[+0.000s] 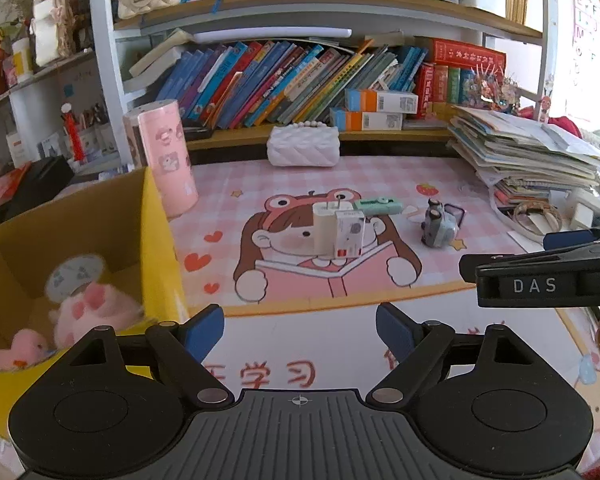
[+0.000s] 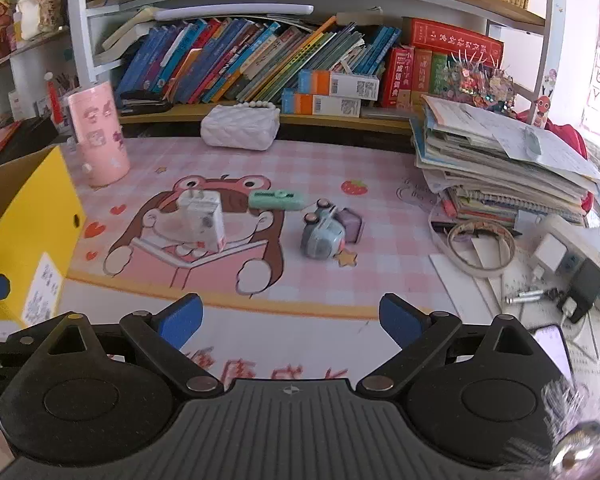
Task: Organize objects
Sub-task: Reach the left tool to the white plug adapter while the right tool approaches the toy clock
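Observation:
On the pink cartoon desk mat [image 1: 340, 172] stands a white plug charger [image 1: 338, 232], prongs up. A mint-green small device [image 1: 378, 206] lies just behind it, and a blue toy camera [image 1: 438, 226] sits to the right. My left gripper [image 1: 300, 330] hovers open and empty in front of them. At its left stands a yellow cardboard box [image 1: 156, 240] holding pink plush toys [image 1: 92, 314] and a tape roll [image 1: 74, 276]. My right gripper [image 2: 290, 320] is open and empty too, facing the charger [image 2: 202, 220], the mint device [image 2: 276, 199] and the toy camera [image 2: 322, 232].
A pink cylinder [image 1: 170, 160] stands behind the box. A white quilted purse [image 1: 303, 146] rests by the bookshelf [image 1: 300, 80]. At the right are a paper stack [image 2: 500, 160], a tape ring [image 2: 480, 248], a power strip [image 2: 580, 256] and a phone [image 2: 552, 344].

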`<state>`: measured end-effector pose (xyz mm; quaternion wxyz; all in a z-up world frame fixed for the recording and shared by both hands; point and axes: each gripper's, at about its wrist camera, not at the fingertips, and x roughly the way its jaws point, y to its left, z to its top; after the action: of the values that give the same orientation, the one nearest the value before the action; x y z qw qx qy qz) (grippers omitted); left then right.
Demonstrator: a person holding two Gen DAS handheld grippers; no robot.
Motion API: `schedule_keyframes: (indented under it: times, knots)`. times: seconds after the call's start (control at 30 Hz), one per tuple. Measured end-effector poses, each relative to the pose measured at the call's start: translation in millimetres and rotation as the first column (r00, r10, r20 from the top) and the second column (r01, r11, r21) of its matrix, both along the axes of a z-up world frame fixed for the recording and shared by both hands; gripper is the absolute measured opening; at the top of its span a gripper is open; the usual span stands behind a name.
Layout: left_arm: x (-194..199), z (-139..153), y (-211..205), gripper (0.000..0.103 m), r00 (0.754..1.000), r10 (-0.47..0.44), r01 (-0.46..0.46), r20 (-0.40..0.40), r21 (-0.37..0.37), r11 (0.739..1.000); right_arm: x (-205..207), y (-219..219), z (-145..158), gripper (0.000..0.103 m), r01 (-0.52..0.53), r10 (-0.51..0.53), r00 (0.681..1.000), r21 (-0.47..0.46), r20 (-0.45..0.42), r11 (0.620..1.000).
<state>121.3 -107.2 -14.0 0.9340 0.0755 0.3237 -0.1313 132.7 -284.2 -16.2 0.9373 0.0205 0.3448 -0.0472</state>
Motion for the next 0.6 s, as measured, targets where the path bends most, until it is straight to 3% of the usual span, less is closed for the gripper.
schedule_keyframes:
  times: [0.37,0.6]
  knots:
    - [23.7,-7.8,-34.4,0.084,1.000,0.027,-0.027,0.004,0.055,0.998,30.0,-31.3,-7.3,0.093,-0.014,0.013,1.000,0.005,0.009,1.000]
    - [38.8,-12.4,-47.3,0.077,0.998,0.060,-0.059,-0.012,0.056,0.997,44.1,-46.4,-8.0,0.093,-0.018,0.018,1.000,0.007,0.023,1.000]
